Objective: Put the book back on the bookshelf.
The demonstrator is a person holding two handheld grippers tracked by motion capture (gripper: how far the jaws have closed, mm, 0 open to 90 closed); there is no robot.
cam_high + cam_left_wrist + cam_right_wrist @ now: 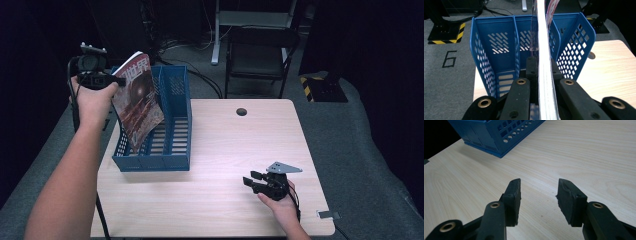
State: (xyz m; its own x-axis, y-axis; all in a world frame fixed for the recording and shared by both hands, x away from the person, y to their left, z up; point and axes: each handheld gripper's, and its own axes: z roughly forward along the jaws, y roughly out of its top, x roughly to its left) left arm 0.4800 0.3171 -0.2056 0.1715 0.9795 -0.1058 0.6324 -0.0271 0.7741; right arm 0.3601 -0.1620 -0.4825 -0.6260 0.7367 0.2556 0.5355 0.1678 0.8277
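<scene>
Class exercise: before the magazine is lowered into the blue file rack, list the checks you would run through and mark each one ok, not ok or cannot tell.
1. Left gripper shut on the magazine: ok.
2. Magazine's lower edge inside the blue file rack: ok.
3. Which compartment it sits in: cannot tell.
4. Magazine upright: not ok, it tilts.
5. Right gripper away from the rack, fingers open with nothing between them, above the table: ok.
</scene>
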